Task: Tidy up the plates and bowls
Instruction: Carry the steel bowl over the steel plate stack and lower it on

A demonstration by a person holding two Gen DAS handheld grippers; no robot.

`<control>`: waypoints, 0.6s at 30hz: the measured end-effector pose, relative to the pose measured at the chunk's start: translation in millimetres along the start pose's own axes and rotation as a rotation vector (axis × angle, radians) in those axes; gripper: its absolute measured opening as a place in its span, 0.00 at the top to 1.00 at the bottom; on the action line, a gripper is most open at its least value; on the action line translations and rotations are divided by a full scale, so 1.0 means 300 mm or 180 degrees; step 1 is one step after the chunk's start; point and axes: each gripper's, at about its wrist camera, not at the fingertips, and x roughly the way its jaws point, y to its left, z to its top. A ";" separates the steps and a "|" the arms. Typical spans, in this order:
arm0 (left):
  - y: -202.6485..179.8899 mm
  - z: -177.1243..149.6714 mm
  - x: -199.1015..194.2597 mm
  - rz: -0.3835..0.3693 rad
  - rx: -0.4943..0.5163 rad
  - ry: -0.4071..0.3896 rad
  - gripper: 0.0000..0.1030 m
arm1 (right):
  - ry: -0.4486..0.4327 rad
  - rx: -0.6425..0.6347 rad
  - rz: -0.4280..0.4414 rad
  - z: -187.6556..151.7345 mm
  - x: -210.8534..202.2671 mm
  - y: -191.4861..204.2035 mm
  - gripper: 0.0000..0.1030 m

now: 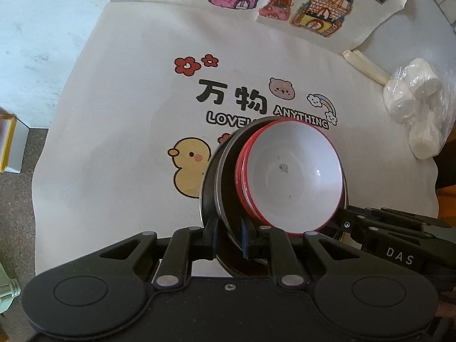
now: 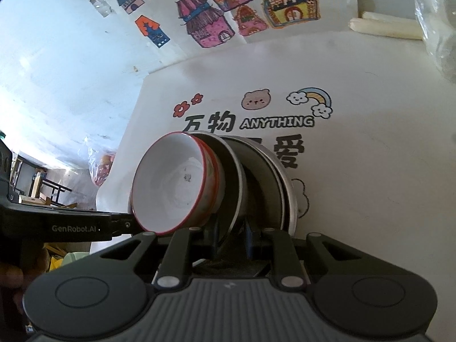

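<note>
Two grippers hold one stack of dishes from two sides. The left gripper [image 1: 229,235] is squeezed almost shut on the rim of a dark metal plate [image 1: 225,188]. The right gripper [image 2: 232,232] is pinched nearly closed too, on the edge of a metal plate [image 2: 232,182] in the same stack. In the right wrist view the left gripper [image 2: 121,223] comes in from the side, and its tips are hidden behind the bowl.

Inside the plates sit the bowls [image 1: 293,178]. They are white inside with red rims, one tucked into the next. The front bowl [image 2: 173,183] has a small dark mark on its bottom. The whole stack is tipped up on its edge, so the bowls face sideways. I cannot tell if the stack touches the table.

Under the stack lies a white cloth [image 1: 128,108]. It has a yellow duck [image 1: 189,171], red flowers [image 1: 186,65], a bear face [image 1: 281,87], a rainbow [image 2: 313,97] and big black words printed on it.

Farther back, near the cloth's right side, is a white lump in clear plastic [image 1: 413,108]. Beside it lie pale sticks [image 1: 367,67]. Farthest away is a sheet with colorful drawn houses [image 1: 310,2].
</note>
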 end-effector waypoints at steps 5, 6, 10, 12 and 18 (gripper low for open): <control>0.000 0.001 0.002 -0.0002 0.0010 0.0008 0.84 | -0.0007 -0.0003 -0.0007 -0.001 -0.001 -0.001 0.80; 0.000 0.002 0.002 -0.0001 0.0012 0.0007 0.84 | -0.0007 -0.0004 -0.0008 -0.001 -0.001 -0.001 0.80; 0.000 0.002 0.002 -0.0002 0.0014 0.0006 0.84 | 0.0000 -0.0001 -0.0014 -0.001 0.001 -0.002 0.80; 0.000 0.002 0.002 -0.0003 0.0014 0.0005 0.84 | 0.0000 -0.0004 -0.0014 -0.002 0.001 -0.002 0.80; 0.002 0.002 0.002 -0.0003 0.0012 0.0006 0.85 | 0.0002 -0.0004 -0.0013 -0.002 0.001 -0.003 0.80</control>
